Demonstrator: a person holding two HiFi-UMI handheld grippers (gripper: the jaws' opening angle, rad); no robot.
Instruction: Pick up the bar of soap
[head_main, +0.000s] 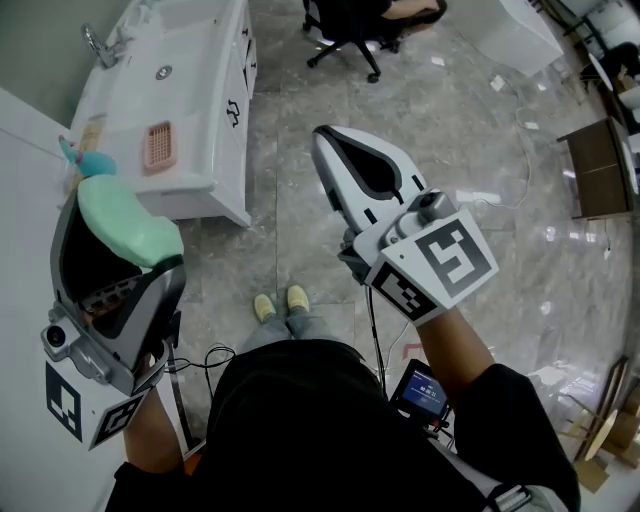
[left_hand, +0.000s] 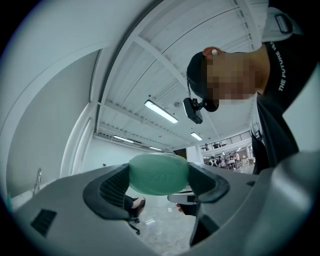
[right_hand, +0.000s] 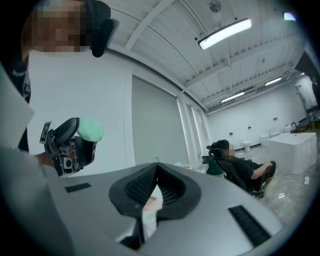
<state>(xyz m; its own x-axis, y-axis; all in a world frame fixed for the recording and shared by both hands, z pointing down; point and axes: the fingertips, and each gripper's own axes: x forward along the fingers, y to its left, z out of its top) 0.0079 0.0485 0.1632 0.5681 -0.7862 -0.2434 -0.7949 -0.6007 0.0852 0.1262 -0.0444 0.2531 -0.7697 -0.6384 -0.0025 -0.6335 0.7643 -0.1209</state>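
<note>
Holding the green bar of soap (left_hand: 158, 173) in the left gripper (head_main: 128, 238), I am seeing it wedged between the two fingers (left_hand: 107, 187). They are standing apart by just the soap's width and pressing on it from either side. The soap is sitting up in the air at the lower left of the head view, well clear of any surface.

I am judging it to be light and stiff but smooth and rounded, so probably slippery. The ribbed pads are taking it by opposite sides near their tips, and a hold across its middle, deeper between the pads, is looking safer to me.

The right gripper (right_hand: 156, 182) is showing its fingers closed together with nothing between them, and it is raised at the middle of the head view.

Farther off, at the upper left, the white worktop (head_main: 205, 120) of a washbasin unit is carrying a pink slotted soap dish (head_main: 159, 146), which is looking empty. Beside it the basin (head_main: 165, 70) is looking bare apart from its drain, and a tap (head_main: 100, 45) is standing at the far corner. Beyond, at the top centre, an office chair (head_main: 345, 45) is standing on the floor.
</note>
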